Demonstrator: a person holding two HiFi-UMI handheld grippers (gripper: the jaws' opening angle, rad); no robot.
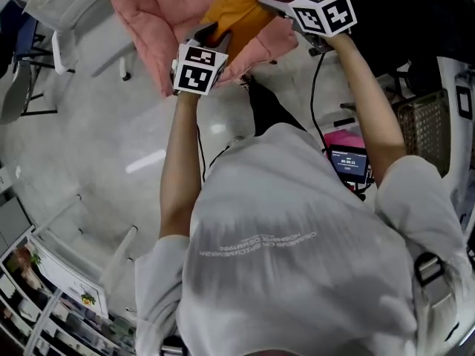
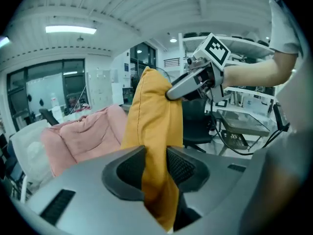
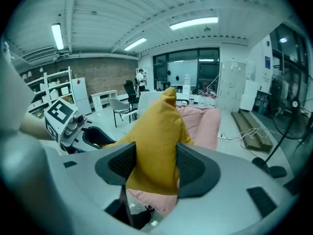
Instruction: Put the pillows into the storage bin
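Pale glossy floor (image 1: 89, 139) of an open workshop lies below the person, whose arms both reach forward. Left tool (image 2: 154, 168) is clamped on one edge of the yellow pillow (image 2: 151, 121). Right tool (image 3: 154, 163) is clamped on the same pillow's other end, so the pillow hangs between the two, clear of the floor. Pink pillow (image 1: 152, 13) sits just behind and below it. Woven basket (image 1: 427, 128) stands at the head view's right edge, and its contents cannot be made out.
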